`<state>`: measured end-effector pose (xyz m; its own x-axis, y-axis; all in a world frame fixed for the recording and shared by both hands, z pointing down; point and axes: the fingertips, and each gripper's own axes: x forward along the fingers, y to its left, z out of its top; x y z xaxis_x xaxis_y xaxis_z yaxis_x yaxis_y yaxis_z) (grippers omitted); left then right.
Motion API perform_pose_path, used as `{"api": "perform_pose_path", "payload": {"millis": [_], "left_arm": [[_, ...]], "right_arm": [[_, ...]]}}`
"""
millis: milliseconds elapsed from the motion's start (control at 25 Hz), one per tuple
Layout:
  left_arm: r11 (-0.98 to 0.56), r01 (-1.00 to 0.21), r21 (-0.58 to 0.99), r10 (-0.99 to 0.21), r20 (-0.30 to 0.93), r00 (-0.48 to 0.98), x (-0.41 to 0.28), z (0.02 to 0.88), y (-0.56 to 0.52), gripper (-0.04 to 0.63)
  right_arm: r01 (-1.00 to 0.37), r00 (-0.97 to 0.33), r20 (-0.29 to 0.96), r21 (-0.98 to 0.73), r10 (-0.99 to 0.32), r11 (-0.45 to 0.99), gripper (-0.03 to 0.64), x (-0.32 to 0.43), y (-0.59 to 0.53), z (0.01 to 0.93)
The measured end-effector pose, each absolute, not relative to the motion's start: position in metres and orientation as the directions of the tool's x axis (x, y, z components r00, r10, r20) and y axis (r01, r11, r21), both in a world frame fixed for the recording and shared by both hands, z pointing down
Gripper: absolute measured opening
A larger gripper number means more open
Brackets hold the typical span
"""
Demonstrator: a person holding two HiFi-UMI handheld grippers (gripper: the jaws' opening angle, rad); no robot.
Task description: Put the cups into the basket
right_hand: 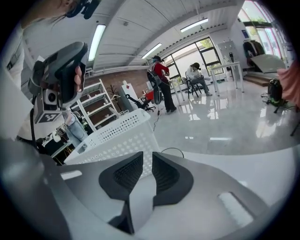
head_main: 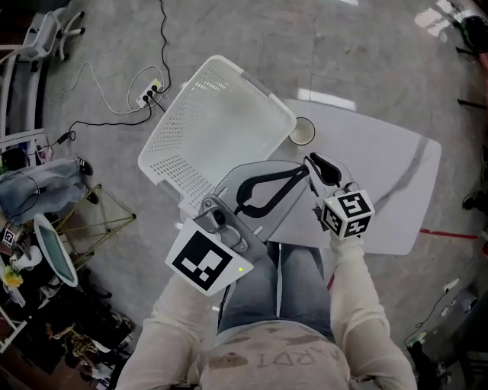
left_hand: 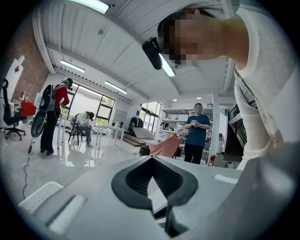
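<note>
Pale print runs across the person's shirt (head_main: 268,358), seen upside down, and its letters cannot be read for certain. The marker cube (head_main: 347,213) above the shirt carries only black-and-white square patterns.

Open workshop hall with a glossy grey floor (head_main: 99,38) and a white panelled ceiling (left_hand: 117,42).
Long strip lights (left_hand: 95,4) run along the ceiling and tall windows (left_hand: 89,104) fill the far side. A brick wall (left_hand: 29,70) closes another side, with a black office chair (left_hand: 11,119) near it. White tables (left_hand: 110,128) stand by the windows, white shelving (right_hand: 101,107) lines an edge, and a power strip (head_main: 150,91) with cables lies on the floor.
</note>
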<state>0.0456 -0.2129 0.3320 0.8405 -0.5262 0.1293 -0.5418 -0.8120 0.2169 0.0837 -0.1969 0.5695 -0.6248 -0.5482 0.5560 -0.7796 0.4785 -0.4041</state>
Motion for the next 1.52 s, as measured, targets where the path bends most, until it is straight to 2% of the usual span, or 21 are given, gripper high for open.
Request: {"api": "perform_pose_path", "payload": {"millis": [400, 960, 1200, 1360, 1520], "left_arm": [[-0.845, -0.484, 0.228, -0.457, 0.161, 0.875, 0.040, 0.381, -0.218, 0.001], [-0.848, -0.472, 0.241, -0.446, 0.158, 0.881, 0.041, 0.397, -0.223, 0.001], [-0.841, -0.481, 0.248, -0.453, 0.165, 0.876, 0.036, 0.401, -0.223, 0.001], [-0.837, -0.488, 0.249, -0.459, 0.169, 0.872, 0.035, 0.404, -0.223, 0.001], [-0.834, -0.492, 0.249, -0.462, 0.173, 0.870, 0.034, 0.407, -0.221, 0.001]], "right_arm": [[-0.803, -0.587, 0.635, -0.383, -0.501, 0.455, 0.106, 0.087, -0.199, 0.658], [-0.749, -0.625, 0.682, -0.387, -0.380, 0.538, 0.126, 0.067, -0.198, 0.704], [-0.748, -0.625, 0.670, -0.367, -0.401, 0.553, 0.122, 0.060, -0.202, 0.703], [-0.733, -0.616, 0.664, -0.288, -0.423, 0.616, 0.097, 0.055, -0.205, 0.696], [-0.728, -0.636, 0.629, -0.296, -0.447, 0.619, 0.084, 0.051, -0.210, 0.690]]}}
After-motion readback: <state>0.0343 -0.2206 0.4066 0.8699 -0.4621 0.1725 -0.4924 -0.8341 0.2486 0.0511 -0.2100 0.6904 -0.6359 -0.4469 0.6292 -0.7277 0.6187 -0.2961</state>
